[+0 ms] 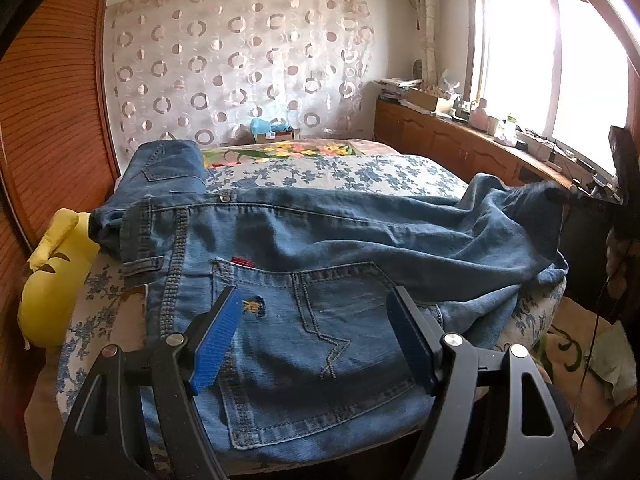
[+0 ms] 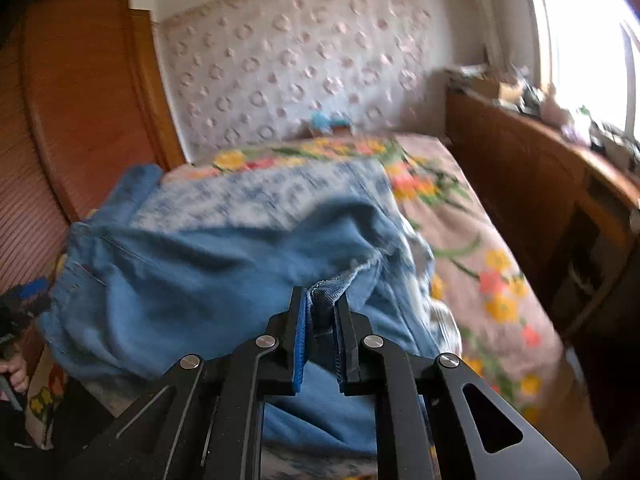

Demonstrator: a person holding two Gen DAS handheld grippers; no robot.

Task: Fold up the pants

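At the left, the left gripper (image 1: 316, 332) hovers with its jaws spread wide and empty over the back pocket (image 1: 320, 344) of the jeans (image 1: 360, 240), which lie across the floral bedspread (image 1: 352, 168) with the waistband toward the yellow cushion (image 1: 52, 276). To the right, the right gripper (image 2: 322, 332) is clamped narrow on a bunched leg end, lifted off the bed. I judge the folding barely begun: the legs look rumpled and every crosswise fold is left to do.
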